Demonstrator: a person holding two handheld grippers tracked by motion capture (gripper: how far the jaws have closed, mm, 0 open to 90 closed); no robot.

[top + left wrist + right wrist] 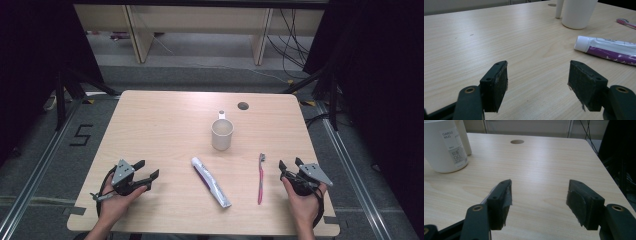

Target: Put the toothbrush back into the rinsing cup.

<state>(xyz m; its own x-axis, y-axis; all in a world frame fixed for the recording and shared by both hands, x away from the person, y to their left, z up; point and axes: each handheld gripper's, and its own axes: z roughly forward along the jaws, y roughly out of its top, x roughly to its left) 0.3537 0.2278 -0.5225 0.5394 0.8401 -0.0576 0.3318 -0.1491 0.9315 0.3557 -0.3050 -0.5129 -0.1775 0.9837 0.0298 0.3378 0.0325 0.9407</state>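
Note:
A white mug stands upright near the table's middle, its handle toward the far side; it appears again as the mug and the mug with a label. A toothpaste tube with a white cap and purple band lies in front of it, also seen as the tube. A pink toothbrush lies to the right, bristles away from me, its head far off. My left gripper rests open near the front left edge, left of the tube. My right gripper rests open just right of the toothbrush. Nothing sits between either pair of jaws.
The light wooden table has a round cable hole at the back, behind the mug. Black stands and cables flank the table on the floor. Bare tabletop stretches across the left half and the far right.

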